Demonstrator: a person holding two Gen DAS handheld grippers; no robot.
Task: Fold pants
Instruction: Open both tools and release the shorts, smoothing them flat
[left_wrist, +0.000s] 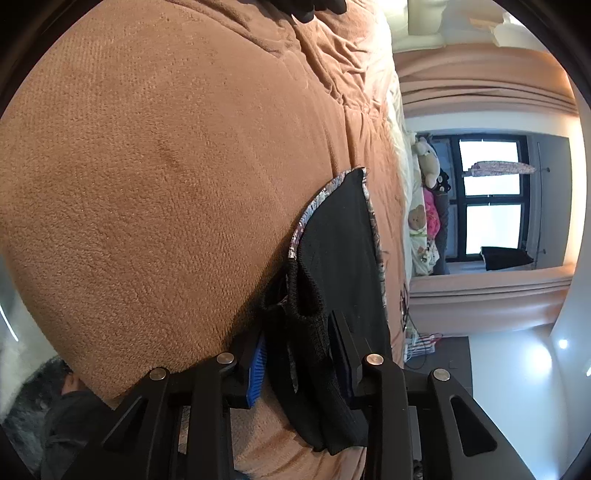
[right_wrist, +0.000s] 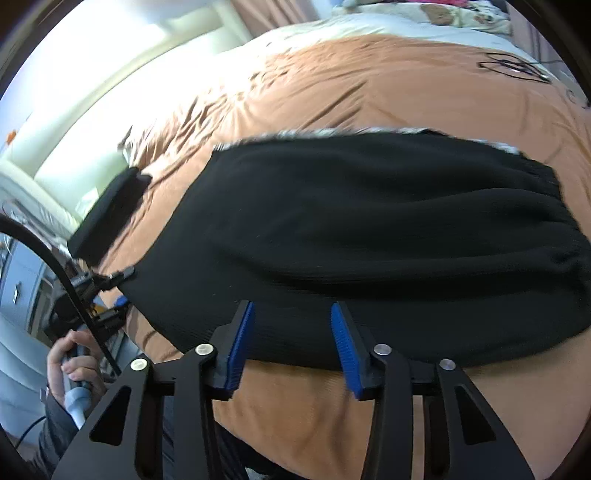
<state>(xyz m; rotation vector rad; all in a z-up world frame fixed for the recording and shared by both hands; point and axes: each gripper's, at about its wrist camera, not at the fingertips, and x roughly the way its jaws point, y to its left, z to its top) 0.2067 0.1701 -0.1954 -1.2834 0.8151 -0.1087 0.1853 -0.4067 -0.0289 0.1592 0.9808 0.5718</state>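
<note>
The black knit pants (right_wrist: 369, 236) lie folded on the brown fleece blanket (right_wrist: 314, 417), with a patterned lining edge along their far side. My right gripper (right_wrist: 291, 314) is open, its blue-padded fingers (right_wrist: 242, 339) just above the near edge of the pants and holding nothing. In the left wrist view my left gripper (left_wrist: 295, 354) is shut on a bunched end of the pants (left_wrist: 343, 258), which hang down between its fingers (left_wrist: 258, 369). The left gripper also shows in the right wrist view (right_wrist: 107, 206) at the left end of the pants.
The blanket (left_wrist: 147, 184) covers a bed. Plush toys and pillows (left_wrist: 424, 206) lie at the head of the bed. A window (left_wrist: 491, 199) and pink curtains are beyond. A hand (right_wrist: 74, 362) holds the left gripper's handle.
</note>
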